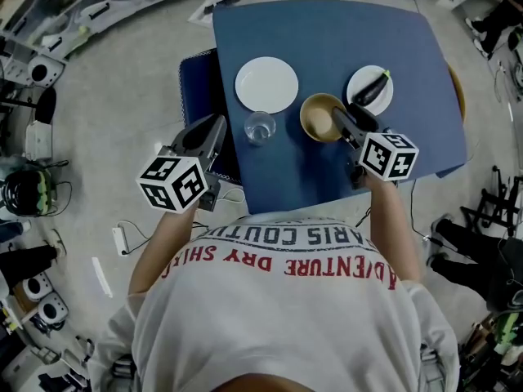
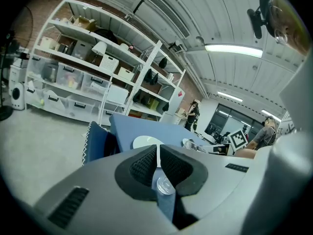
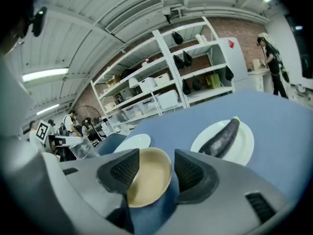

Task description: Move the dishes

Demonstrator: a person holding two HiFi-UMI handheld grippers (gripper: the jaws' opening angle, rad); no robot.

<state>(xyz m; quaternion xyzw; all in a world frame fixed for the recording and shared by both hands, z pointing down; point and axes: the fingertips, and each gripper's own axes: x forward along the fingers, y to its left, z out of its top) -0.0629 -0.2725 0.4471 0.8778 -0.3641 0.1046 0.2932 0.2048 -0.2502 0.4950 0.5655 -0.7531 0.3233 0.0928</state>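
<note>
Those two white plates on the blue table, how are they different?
The empty plate is bare, while the loaded plate carries a dark eggplant. The empty plate looks larger than the loaded plate. Both are white, round and lie flat on the blue table.

- The left gripper [image 1: 217, 123] is held just off the left edge of the desk [image 1: 327, 47], close to the near left corner.
- It points toward the far edge, leaning a little to the right.
- Its two jaws are pressed close, with only a thin slit between them.
- The right gripper [image 1: 337, 113] is over the desk, a little in from the near edge, on the right side.
- Its jaws are wide apart.
- The left arm [image 1: 163, 237] and right arm [image 1: 392, 219] are bare and reach forward.
</note>
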